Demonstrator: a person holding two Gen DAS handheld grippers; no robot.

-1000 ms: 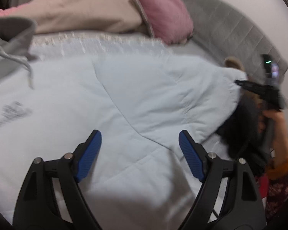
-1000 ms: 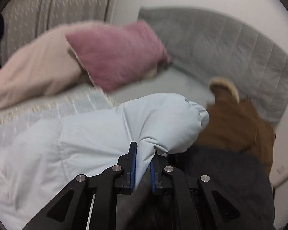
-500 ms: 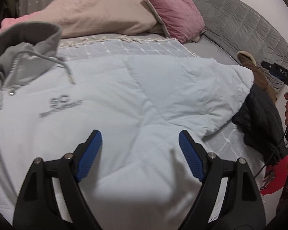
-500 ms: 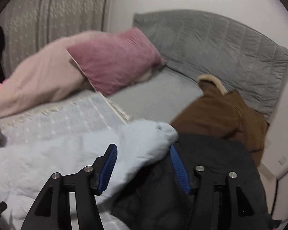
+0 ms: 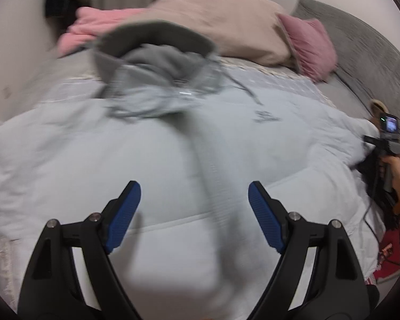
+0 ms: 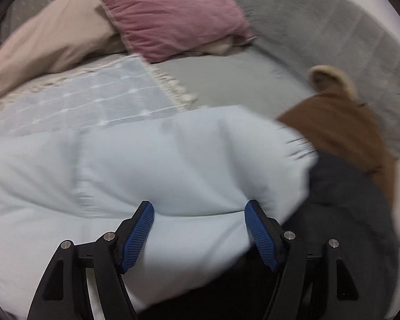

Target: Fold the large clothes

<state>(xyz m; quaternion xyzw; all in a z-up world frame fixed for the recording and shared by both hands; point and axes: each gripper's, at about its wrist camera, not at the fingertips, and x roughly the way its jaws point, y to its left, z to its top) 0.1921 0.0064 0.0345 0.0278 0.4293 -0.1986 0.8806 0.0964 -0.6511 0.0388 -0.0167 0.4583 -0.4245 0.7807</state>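
A pale blue padded jacket (image 5: pixel 152 160) lies spread front-up on the bed, its grey hood (image 5: pixel 157 50) at the far end and a small dark logo (image 5: pixel 264 116) on the chest. My left gripper (image 5: pixel 194 208) is open and empty, hovering over the jacket's lower front. My right gripper (image 6: pixel 200 221) is open, its fingers on either side of the jacket's folded sleeve (image 6: pixel 189 160), which lies on the bed. The right gripper also shows at the right edge of the left wrist view (image 5: pixel 386 144).
A beige pillow (image 5: pixel 226 24) and a pink pillow (image 6: pixel 170 13) lie at the bed's far side against a grey quilted headboard (image 6: pixel 333 34). A brown coat (image 6: pixel 341 128) and a dark garment (image 6: pixel 352 213) lie right of the sleeve. A fringed throw (image 6: pixel 93 96) covers the bed.
My right gripper opened and let go of the sleeve, which now lies on the bed between its fingers. My left gripper swung left from the sleeve side to the jacket's middle.
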